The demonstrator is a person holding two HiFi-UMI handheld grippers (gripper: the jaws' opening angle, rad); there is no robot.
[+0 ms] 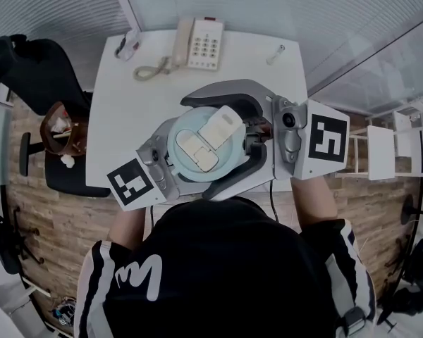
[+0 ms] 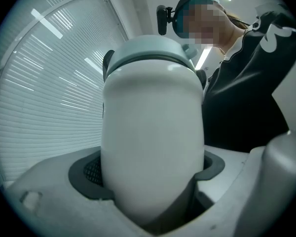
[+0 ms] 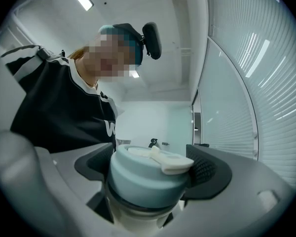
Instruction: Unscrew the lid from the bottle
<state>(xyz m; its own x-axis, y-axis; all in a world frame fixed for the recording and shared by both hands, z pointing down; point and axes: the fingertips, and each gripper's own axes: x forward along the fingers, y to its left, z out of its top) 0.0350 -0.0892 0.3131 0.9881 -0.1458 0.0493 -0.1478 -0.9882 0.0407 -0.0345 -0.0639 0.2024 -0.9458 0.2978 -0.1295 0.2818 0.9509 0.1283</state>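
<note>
Head view is showing both my grippers meeting above the near edge of the table (image 1: 141,104). My left gripper (image 2: 150,172) is clamping the white bottle (image 2: 153,122) by its body, and my right gripper (image 3: 150,169) is squeezing the pale blue lid (image 3: 138,184), which is sitting on the bottle.

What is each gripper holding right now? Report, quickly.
Left gripper: shut on the bottle.
Right gripper: shut on the lid.
</note>
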